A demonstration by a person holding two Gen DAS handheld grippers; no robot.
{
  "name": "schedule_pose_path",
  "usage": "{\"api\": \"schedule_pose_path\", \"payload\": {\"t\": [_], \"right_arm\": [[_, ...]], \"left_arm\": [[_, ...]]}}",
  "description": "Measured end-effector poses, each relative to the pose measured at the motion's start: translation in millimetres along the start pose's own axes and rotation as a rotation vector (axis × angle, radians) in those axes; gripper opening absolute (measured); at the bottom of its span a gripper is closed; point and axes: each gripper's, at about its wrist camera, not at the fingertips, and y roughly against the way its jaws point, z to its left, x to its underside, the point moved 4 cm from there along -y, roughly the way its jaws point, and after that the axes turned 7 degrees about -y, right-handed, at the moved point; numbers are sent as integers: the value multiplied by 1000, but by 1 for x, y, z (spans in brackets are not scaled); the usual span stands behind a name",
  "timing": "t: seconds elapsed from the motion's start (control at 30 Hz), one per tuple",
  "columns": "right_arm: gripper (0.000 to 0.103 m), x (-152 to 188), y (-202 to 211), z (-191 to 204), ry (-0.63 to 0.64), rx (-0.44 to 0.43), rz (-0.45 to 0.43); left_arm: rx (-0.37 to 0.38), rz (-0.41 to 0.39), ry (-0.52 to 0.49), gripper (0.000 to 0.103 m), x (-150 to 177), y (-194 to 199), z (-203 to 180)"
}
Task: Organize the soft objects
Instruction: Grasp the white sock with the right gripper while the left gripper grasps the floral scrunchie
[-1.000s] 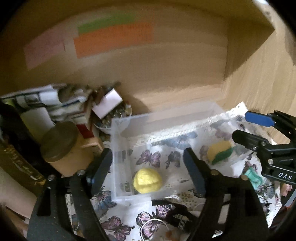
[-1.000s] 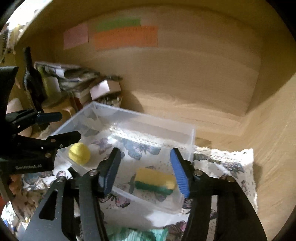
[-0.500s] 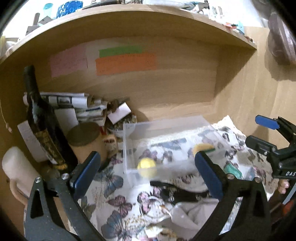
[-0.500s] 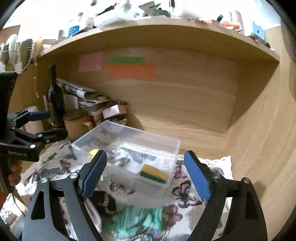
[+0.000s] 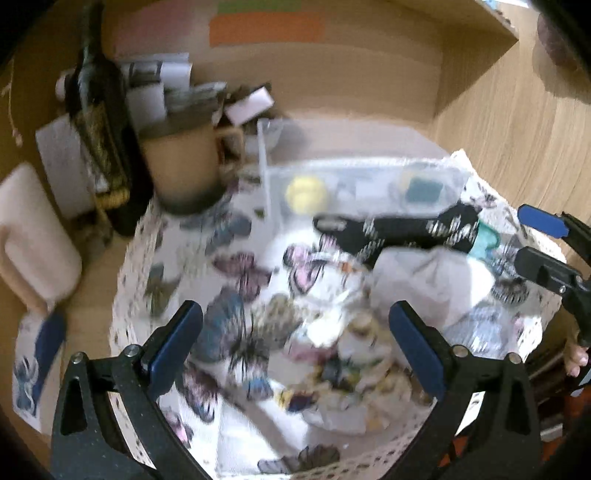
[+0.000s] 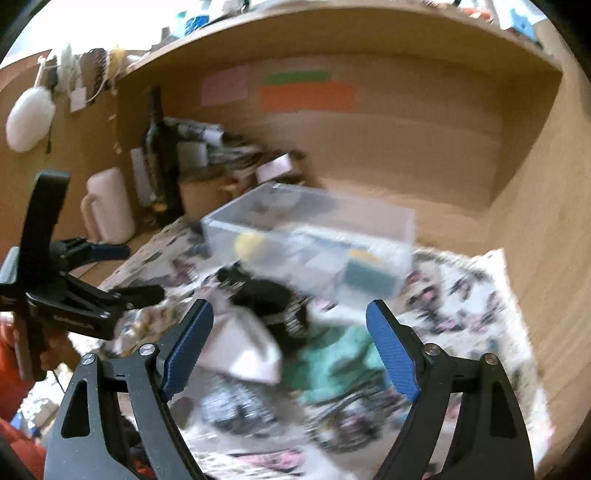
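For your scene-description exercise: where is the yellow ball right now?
In the left wrist view, the yellow ball lies inside the clear bin, at its left end.

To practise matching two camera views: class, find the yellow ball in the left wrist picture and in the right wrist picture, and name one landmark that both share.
Left wrist view: the yellow ball sits above centre, at the near left end of the clear plastic box.
Right wrist view: it is left of centre, at the box's near left corner.
Shared landmark: the orange paper strip on the back wall.
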Motion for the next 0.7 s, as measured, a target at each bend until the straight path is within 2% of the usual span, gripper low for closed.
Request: {"api": "schedule_pose_path", "payload": {"t": [0.1,0.17,0.2,0.3,0.4,0.47,0.5,0.53,0.57,0.7], "right_arm": [[77,13,-15,11,-13,-49,55],[70,20,-23,16,-15,-71,90],[69,23,-29,19,-17,-85,111],[68,29,-42,25,-19,-99,143],[63,33,-50,28,-1,-86,160],[47,36,-57,29,-1,-96,189],[44,37,-59,28,-3,-94,197],[38,37,-60,27,-2,-89,200],[31,37,-61,26,-4,-83,198],[23,33,-53,25,-7,-92,176]], "left_arm": [[3,13,16,102,12,-3,2],[20,27,25,93,18,-6,2],[26,34,24,85,20,-7,2],[39,48,20,80,25,-13,1],[50,56,12,65,29,-17,-1],[52,67,15,55,31,-21,-2],[41,60,10,49,30,-19,-2],[48,58,9,39,30,-18,-2],[62,56,13,35,30,-17,-2],[47,36,2,22,29,-9,-2]]}}
